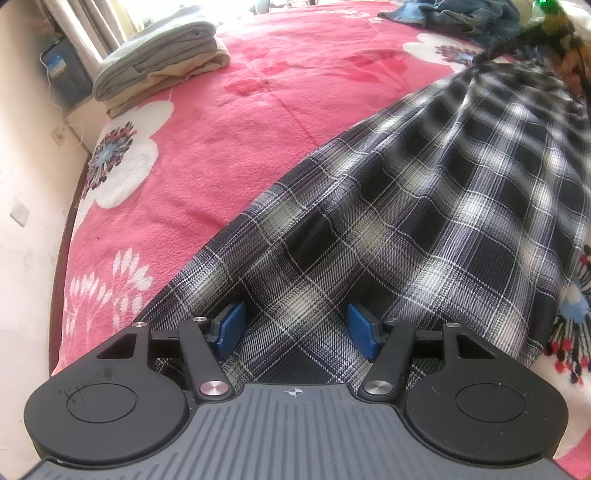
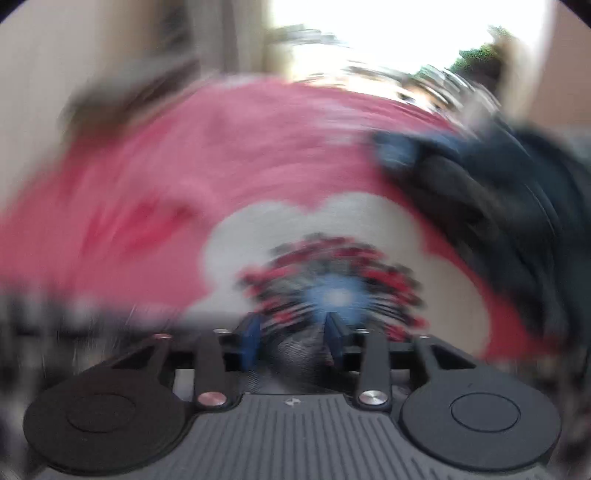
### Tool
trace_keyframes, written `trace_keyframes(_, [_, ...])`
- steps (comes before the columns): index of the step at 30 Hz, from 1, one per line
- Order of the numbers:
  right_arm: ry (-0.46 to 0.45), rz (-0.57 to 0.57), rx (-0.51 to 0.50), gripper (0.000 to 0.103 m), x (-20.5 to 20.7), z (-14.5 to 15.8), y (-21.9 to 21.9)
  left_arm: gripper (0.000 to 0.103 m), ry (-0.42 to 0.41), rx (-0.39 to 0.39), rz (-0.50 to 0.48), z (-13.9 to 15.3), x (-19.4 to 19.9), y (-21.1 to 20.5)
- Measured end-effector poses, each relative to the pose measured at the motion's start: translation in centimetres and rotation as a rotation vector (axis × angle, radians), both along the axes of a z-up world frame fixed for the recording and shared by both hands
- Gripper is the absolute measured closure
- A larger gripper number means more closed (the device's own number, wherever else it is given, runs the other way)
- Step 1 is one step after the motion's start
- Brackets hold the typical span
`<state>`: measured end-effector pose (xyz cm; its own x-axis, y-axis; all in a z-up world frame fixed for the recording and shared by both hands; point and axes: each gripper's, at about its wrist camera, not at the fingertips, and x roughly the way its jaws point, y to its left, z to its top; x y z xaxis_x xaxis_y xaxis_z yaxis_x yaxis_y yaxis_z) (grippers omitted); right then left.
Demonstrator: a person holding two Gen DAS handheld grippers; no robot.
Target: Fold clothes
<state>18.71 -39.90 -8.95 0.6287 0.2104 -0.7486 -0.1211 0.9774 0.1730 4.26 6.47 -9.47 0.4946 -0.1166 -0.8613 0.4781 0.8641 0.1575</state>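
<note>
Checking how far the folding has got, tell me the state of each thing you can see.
Plaid shirt: spread on the pink blanket, not folded.
Grey and beige clothes: folded, stacked.
Dark blue clothes: crumpled heap.
Left gripper: open over the shirt.
Right gripper: part open, view blurred, grip unclear.

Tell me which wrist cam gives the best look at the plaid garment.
Left wrist view. The plaid garment lies sharp there, spread across the pink bedspread and running under the left gripper, whose blue pads stand apart over it. The right wrist view is motion-blurred; only a greyish patch shows between its jaws, and I can't tell what it is.
</note>
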Motion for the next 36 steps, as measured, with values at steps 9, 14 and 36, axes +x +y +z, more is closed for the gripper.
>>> trace_keyframes(9, [-0.031, -0.522, 0.327, 0.061, -5.4, 2.4, -16.7, 0.041, -0.002, 0.024, 0.007, 0.0, -0.1, -0.6])
trace_keyframes(14, [-0.018, -0.416, 0.131, 0.061, -8.8, 1.8, -15.7, 0.041, -0.002, 0.050, 0.005, 0.0, -0.1, -1.0])
trace_keyframes(36, [0.141, -0.627, 0.322, 0.061, -8.9, 1.2, -20.0, 0.040, -0.007, 0.079, 0.008, 0.0, -0.1, -1.5])
